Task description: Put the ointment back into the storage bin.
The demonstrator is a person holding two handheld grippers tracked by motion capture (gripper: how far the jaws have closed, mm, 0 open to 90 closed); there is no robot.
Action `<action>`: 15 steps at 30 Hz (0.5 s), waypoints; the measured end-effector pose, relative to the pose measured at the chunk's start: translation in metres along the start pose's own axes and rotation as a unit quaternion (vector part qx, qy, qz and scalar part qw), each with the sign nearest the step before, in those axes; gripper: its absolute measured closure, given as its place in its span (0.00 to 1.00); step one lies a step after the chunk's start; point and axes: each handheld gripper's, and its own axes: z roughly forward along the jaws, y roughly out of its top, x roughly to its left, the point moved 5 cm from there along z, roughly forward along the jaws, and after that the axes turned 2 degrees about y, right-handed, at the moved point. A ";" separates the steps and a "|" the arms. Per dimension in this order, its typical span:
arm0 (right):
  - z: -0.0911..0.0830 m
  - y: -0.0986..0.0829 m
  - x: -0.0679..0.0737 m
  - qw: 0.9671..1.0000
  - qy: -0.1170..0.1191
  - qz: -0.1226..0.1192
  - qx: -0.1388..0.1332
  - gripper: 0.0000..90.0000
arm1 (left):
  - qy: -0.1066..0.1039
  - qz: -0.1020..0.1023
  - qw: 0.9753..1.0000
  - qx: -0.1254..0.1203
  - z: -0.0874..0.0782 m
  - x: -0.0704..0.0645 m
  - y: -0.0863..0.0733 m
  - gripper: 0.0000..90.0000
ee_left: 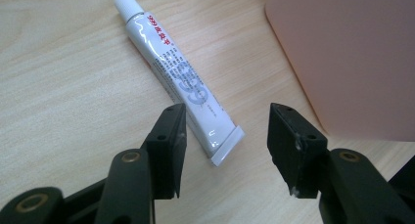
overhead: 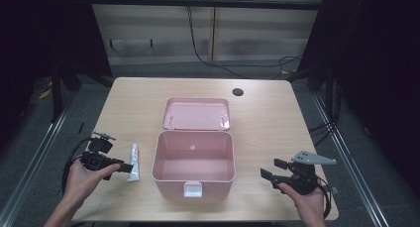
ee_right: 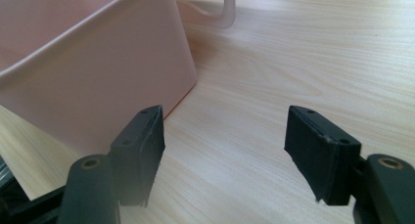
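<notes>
Tube (ee_left: pixel 179 82) lies flat on table (overhead: pixel 267 113), just left of pink box (overhead: pixel 193 160), crimped end btwn the spread jaws of left gripper (ee_left: pixel 226 136). Box lid (overhead: pixel 196 113) open, flat behind. Right gripper (ee_right: pixel 224 150) gapes empty beside box's right wall. Tube print too small to read.

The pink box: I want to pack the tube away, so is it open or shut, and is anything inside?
Open and empty: the pink box has its lid swung back flat on the table, and its bare floor shows.
</notes>
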 end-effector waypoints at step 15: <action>0.003 -0.002 0.001 1.000 0.015 0.005 0.009 0.34 | 0.001 -0.040 0.998 0.043 0.017 0.012 0.018 0.62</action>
